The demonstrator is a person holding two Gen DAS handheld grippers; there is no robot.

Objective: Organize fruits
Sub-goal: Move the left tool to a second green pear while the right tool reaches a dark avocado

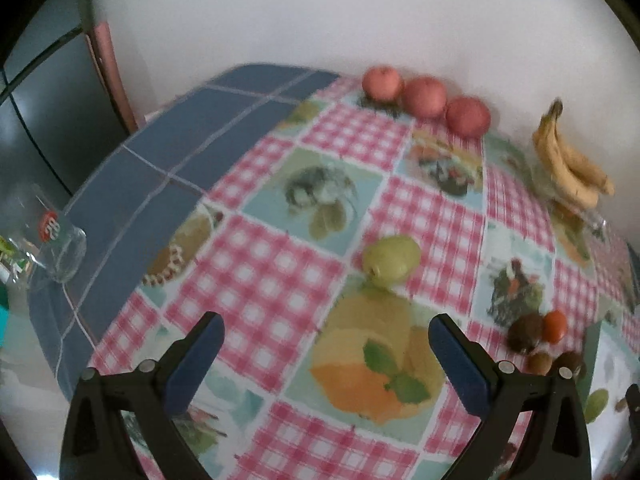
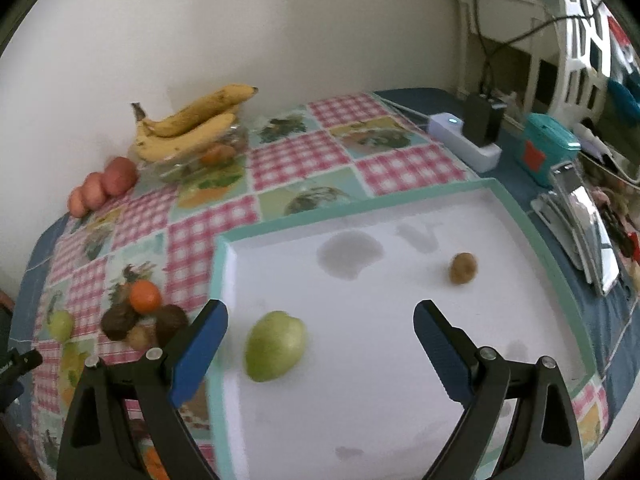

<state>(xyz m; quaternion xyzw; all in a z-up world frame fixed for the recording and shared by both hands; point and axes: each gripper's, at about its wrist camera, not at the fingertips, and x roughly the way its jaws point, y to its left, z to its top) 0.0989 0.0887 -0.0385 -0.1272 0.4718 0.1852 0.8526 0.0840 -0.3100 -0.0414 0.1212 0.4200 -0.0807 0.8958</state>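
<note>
The left gripper [image 1: 326,344], jaws spread and empty, hovers near a green pear [image 1: 391,262] lying just beyond it on the tablecloth [image 1: 272,280]. The right gripper [image 2: 320,332], likewise spread, has another green pear [image 2: 275,346] on the white tray [image 2: 400,380] between its fingers, nearer the left one; a kiwi [image 2: 463,267] lies farther right.

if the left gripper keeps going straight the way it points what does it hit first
Most likely the green pear lying on the tablecloth: it sits ahead, between the lines of the open left gripper. Depth is unclear, so the cloth itself could come first.
</note>
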